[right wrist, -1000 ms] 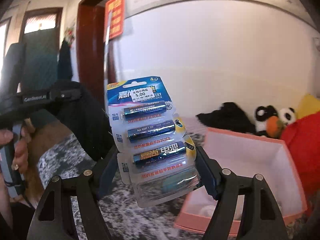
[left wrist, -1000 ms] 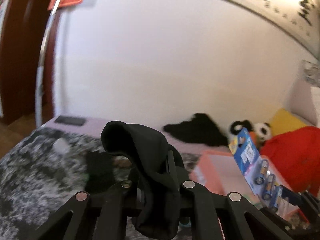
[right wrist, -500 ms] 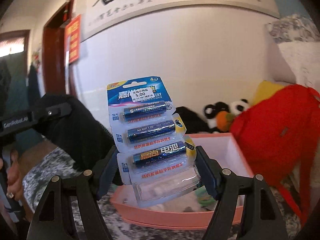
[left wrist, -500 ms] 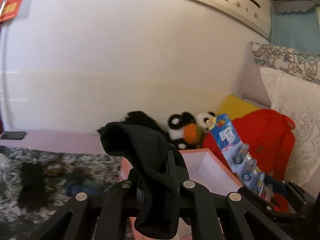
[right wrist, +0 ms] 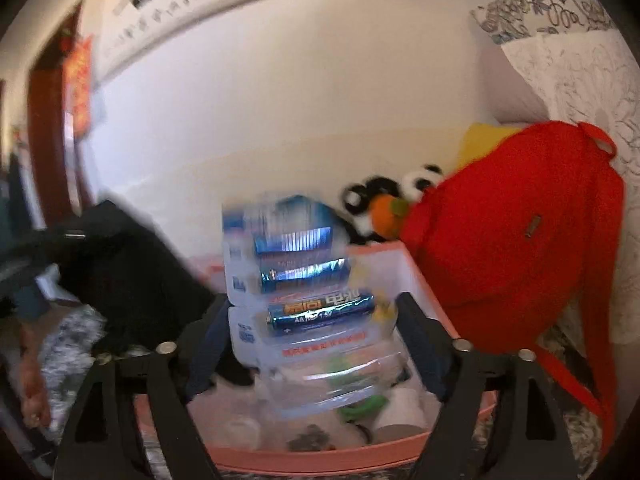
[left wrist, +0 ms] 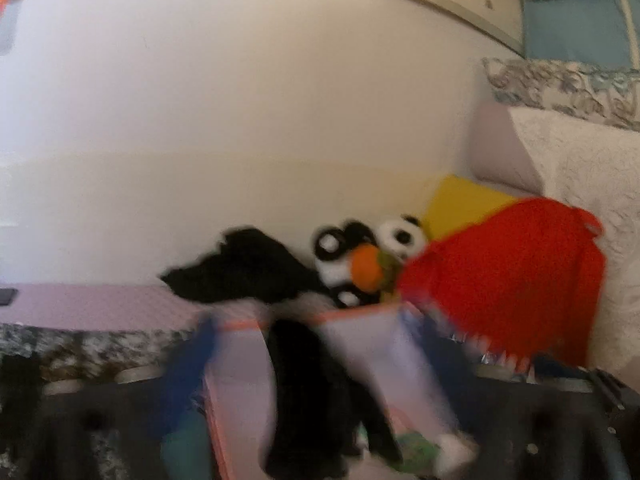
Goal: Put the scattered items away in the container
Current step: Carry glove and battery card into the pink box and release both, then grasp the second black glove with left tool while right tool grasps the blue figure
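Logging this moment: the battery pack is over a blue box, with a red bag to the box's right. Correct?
No. The box is pink, not blue, as the right wrist view shows. The battery pack is over it, with the red bag to its right.

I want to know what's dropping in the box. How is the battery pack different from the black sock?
The battery pack is stiff, flat, clear plastic with blue batteries; the sock is soft, plain black cloth. The pack stands upright between the right gripper's spread fingers; the sock hangs limp by the left gripper, whose jaws have just opened. Both are over the pink box.
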`<state>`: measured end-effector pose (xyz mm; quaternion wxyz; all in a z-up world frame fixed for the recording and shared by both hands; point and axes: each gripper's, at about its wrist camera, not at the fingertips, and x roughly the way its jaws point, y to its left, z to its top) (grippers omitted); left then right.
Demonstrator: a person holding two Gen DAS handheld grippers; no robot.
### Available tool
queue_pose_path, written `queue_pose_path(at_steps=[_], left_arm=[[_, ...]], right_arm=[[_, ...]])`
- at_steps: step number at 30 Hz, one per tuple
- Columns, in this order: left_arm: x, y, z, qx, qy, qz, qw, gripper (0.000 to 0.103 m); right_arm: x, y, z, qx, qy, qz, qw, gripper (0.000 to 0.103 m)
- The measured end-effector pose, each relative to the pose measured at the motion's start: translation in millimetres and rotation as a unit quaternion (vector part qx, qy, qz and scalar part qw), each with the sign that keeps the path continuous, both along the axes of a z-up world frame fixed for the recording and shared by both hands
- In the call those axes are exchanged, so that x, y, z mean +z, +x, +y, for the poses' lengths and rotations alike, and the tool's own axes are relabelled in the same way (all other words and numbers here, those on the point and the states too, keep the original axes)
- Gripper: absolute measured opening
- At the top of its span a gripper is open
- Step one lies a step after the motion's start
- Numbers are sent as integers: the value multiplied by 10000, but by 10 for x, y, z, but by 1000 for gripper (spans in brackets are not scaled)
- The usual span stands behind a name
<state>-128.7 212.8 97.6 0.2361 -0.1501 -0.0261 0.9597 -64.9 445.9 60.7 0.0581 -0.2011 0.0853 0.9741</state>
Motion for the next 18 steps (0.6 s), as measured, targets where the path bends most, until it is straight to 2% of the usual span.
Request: queue_pose_path(at_steps=[1, 5, 10, 14, 18], left_arm=[[24, 32, -35, 52, 25, 104, 9999, 97], [115, 33, -221, 210, 146, 100, 9996, 98], [113, -54, -603, 456, 361, -256, 9980, 99], [45, -70, -909, 676, 321, -493, 9960, 99], [40, -44, -1230, 992, 224, -549, 9933, 99]], right_arm=[[-21, -6, 5, -123, 14, 12, 9999, 103], [-33, -17, 42, -188, -188, 63, 9996, 103], [-23, -52, -31, -12, -397, 38, 9992, 103], [0, -75, -255, 181, -390, 66, 9991, 103], [23, -133, -534, 456, -361, 124, 9982, 103]])
